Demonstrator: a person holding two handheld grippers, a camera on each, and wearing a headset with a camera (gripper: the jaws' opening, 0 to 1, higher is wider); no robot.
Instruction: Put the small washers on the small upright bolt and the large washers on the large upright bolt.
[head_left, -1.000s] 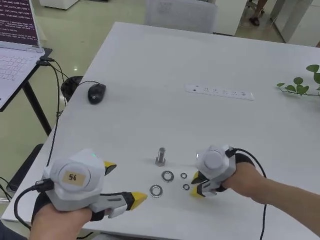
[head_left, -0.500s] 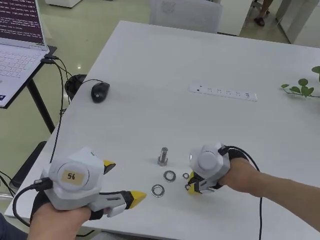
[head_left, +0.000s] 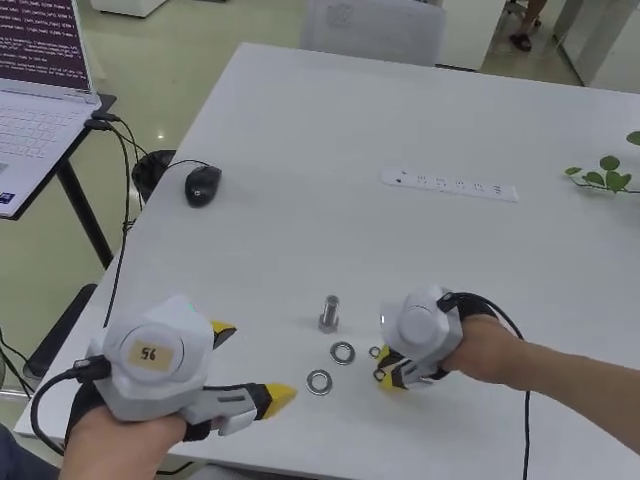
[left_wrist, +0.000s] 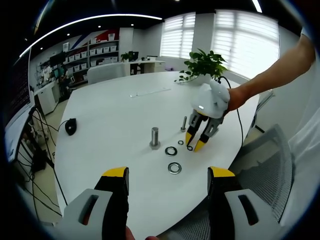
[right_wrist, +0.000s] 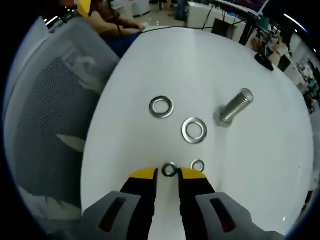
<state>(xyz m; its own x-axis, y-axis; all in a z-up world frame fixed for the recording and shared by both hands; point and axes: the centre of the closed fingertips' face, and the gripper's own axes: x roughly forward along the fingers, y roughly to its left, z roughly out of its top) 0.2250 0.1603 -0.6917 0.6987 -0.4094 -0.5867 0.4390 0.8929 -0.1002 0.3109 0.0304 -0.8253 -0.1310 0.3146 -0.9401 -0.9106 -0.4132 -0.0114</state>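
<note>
Over the last second your right gripper (head_left: 386, 370) has slid in until its fingers, slightly apart, straddle a small washer (right_wrist: 170, 169) lying flat on the bench (head_left: 300, 150), ready to pinch, while your left gripper (head_left: 250, 363) stays wide apart.

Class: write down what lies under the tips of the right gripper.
A small washer lies flat on the table between the open tips of the right gripper. The table beneath the gripper's body is hidden.
</note>
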